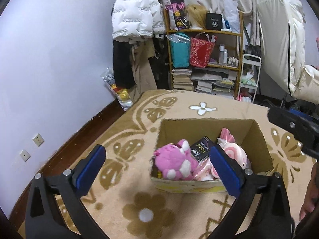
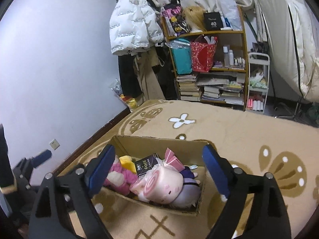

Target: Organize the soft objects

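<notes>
Left wrist view: nearest the lens, the left gripper (image 1: 157,160) has its jaws spread wide with nothing between them, low in the frame over the beige patterned blanket (image 1: 127,199). Just beyond, at centre, the cardboard box (image 1: 261,139) already holds a pink plush bear (image 1: 175,164), a black tissue pack (image 1: 201,149) and a pink swirl plush (image 1: 234,153).

Right wrist view: the right gripper (image 2: 159,169) is likewise fully open and empty, above the box. This view adds a yellow plush (image 2: 127,162) and a grey-haired doll (image 2: 186,196) which the left view hides.

No loose soft toys show on the blanket, so the sorting looks nearly finished, though the frame edges are poor.
</notes>
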